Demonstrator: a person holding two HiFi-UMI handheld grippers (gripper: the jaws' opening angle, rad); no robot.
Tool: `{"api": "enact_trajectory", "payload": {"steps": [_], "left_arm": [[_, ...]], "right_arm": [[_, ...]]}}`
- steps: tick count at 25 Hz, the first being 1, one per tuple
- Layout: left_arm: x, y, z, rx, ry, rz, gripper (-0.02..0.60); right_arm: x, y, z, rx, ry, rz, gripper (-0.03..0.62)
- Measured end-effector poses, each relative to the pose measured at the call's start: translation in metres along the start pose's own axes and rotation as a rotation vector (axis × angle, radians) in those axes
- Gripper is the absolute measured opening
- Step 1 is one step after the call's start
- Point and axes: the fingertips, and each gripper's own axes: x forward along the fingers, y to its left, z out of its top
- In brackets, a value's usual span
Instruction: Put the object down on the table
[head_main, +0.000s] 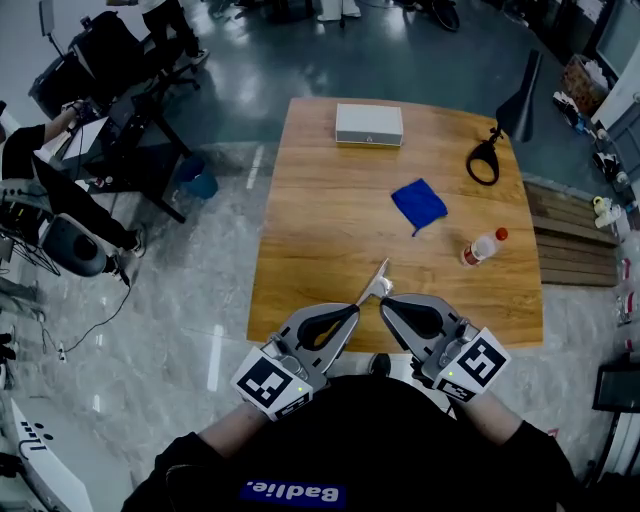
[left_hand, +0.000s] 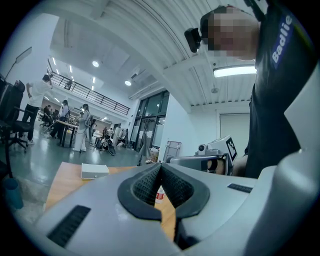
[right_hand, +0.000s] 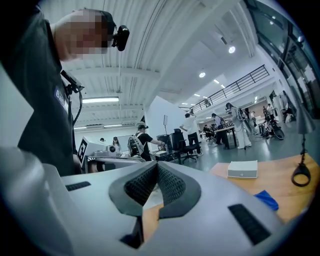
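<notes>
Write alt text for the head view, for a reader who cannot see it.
The left gripper and right gripper, both grey with jaws shut, meet over the near edge of a wooden table, with a small silvery object at their tips. Farther back lie a blue cloth, a red-capped plastic bottle and a flat white box.

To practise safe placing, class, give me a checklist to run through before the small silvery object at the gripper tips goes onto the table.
1. Jaws of the left hand-held gripper together: ok.
2. Jaws of the right hand-held gripper together: ok.
3. Firm grip on the silvery object: cannot tell.
4. Bare table ahead of the tips: ok.
5. The blue cloth and bottle lie apart from that spot: ok.
</notes>
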Motion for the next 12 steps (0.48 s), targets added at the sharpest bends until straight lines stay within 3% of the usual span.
{"api": "enact_trajectory", "payload": {"steps": [7, 12], "left_arm": [[0.0012, -0.0005, 0.0037, -0.021, -0.004, 0.004, 0.008], [0.0019, -0.0007, -0.0047, 0.006, 0.014, -0.001, 0.008]], "right_arm": [[-0.0003, -0.0019, 0.0006, 0.001, 0.009, -0.007, 0.006], [-0.0028, -0.0048, -0.0018, 0.001, 0.012, -0.013, 0.005]]}}
